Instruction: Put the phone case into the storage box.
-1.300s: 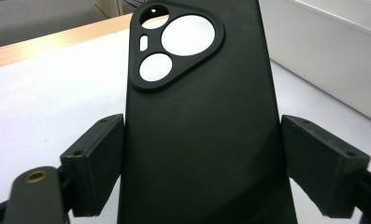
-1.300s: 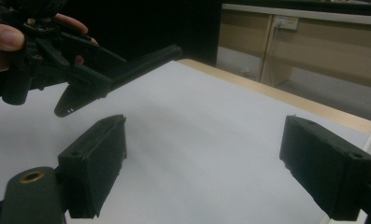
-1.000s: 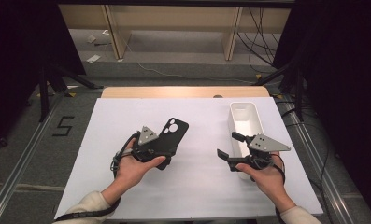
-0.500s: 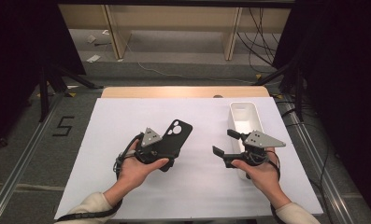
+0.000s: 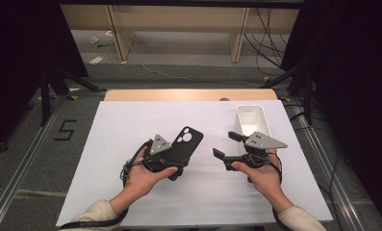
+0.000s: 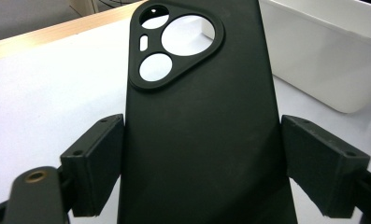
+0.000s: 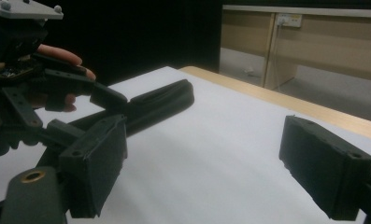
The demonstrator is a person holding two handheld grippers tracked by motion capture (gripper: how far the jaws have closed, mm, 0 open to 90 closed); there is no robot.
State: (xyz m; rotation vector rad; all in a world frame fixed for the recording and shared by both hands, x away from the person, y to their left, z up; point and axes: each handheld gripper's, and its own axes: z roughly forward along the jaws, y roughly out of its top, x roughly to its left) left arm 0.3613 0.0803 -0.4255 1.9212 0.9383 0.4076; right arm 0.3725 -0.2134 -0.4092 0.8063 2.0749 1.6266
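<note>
A black phone case (image 5: 186,144) with a triangular camera cut-out is clamped by its long edges in my left gripper (image 5: 177,162), held a little above the white table top (image 5: 107,144). In the left gripper view both pads (image 6: 96,163) press on the sides of the case (image 6: 197,130). My right gripper (image 5: 227,145) hovers to the right of the case and points left at it, jaws open with nothing between them. From the right gripper view the case (image 7: 160,105) is seen edge-on beyond the open right gripper (image 7: 202,163).
A white rectangular bin (image 5: 252,120) stands at the back right of the table, just beyond my right hand; its wall (image 6: 323,56) rises behind the case. A wooden strip (image 5: 188,95) runs along the table's far edge. Metal rails flank the table.
My right gripper has drifted slightly left, toward the case. The left hand has shifted the case a touch to the right, still gripped.
</note>
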